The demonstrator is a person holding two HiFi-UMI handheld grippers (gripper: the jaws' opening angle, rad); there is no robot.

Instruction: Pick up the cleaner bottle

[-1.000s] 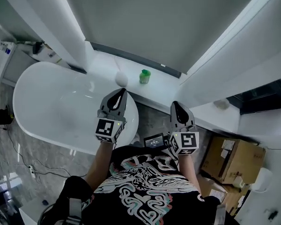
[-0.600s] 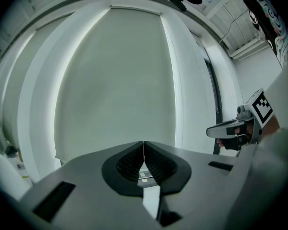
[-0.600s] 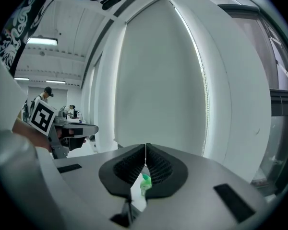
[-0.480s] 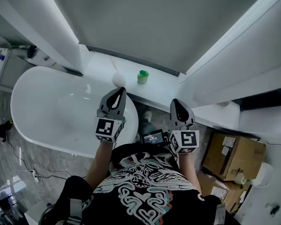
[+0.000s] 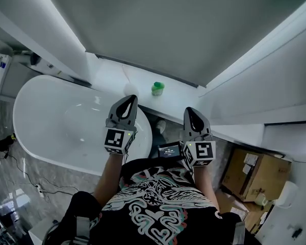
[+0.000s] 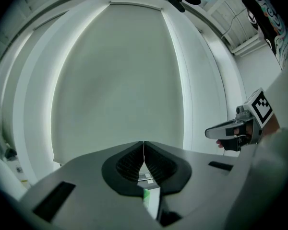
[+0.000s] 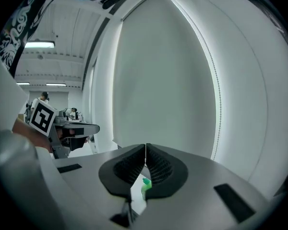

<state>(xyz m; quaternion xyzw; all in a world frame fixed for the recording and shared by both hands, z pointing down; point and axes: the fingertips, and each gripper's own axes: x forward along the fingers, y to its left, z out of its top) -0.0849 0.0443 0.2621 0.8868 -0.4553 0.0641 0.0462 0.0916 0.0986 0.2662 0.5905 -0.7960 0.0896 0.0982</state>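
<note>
The cleaner bottle (image 5: 157,89) is small and green and stands on the white window ledge (image 5: 181,100) behind the bathtub. My left gripper (image 5: 128,99) hovers over the tub's right end, short of the bottle and to its left, with its jaws shut and nothing in them. My right gripper (image 5: 189,111) is held level to the right, also shut and empty. A sliver of the green bottle (image 6: 145,195) shows under the left gripper (image 6: 143,147). The bottle (image 7: 145,185) also peeks under the right gripper (image 7: 145,150).
A white bathtub (image 5: 51,119) fills the left side. A white round object (image 5: 129,89) sits on the ledge just beyond my left gripper. Cardboard boxes (image 5: 250,171) stand on the floor at the right. A grey blind (image 5: 168,29) covers the window behind the ledge.
Both grippers have edged forward toward the ledge, so the bottle sits closer to their tips. Both jaws stay shut.
</note>
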